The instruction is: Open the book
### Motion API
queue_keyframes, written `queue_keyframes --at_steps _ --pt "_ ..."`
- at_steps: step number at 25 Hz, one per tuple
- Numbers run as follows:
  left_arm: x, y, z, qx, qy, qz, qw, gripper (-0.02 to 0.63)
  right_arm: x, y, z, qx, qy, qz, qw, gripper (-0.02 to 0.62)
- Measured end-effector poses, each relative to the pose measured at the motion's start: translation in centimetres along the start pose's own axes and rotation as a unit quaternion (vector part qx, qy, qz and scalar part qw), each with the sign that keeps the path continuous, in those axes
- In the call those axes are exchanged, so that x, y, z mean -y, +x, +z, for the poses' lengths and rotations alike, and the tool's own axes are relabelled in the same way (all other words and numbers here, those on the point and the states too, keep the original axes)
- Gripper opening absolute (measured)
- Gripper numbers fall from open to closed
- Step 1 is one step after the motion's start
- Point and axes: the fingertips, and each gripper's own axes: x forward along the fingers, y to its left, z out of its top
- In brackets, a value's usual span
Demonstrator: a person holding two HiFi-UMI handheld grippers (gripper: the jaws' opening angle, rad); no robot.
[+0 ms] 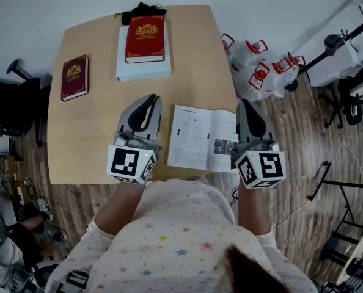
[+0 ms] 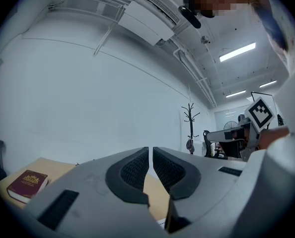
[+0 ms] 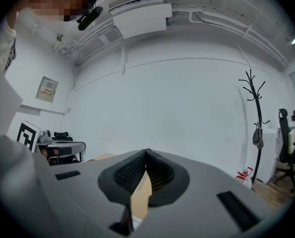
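Open book (image 1: 200, 138) is lying flat, pages up, at the near edge of the wooden worktop (image 1: 96, 145), between the two tools. Left hand-held gripper (image 1: 150, 97) is hovering just left of the book, apart from it; its own view is showing the jaws (image 2: 150, 155) drawn together to a hairline slit with nothing between them, only worktop below. Right hand-held gripper (image 1: 245, 102) is sitting over the book's right edge; in its view the jaws (image 3: 146, 155) are meeting at the tips, empty, with a sliver of worktop and a corner of white page showing beneath. Both are pointing level, away from the person. Farther back a red book (image 1: 145, 38) is resting on a white box (image 1: 143, 66); a maroon book (image 1: 74, 77) is lying well apart to the left. Red-handled bottles (image 1: 261, 63) are standing on the floor right of the worktop.
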Motion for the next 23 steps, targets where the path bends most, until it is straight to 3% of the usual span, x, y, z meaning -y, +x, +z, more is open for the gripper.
queue_keyframes --at_steps 23 --pt "0.02 0.12 -0.58 -0.003 -0.003 -0.001 1.0000 0.032 0.63 -0.17 -0.48 0.002 0.007 -0.015 1.000 0.002"
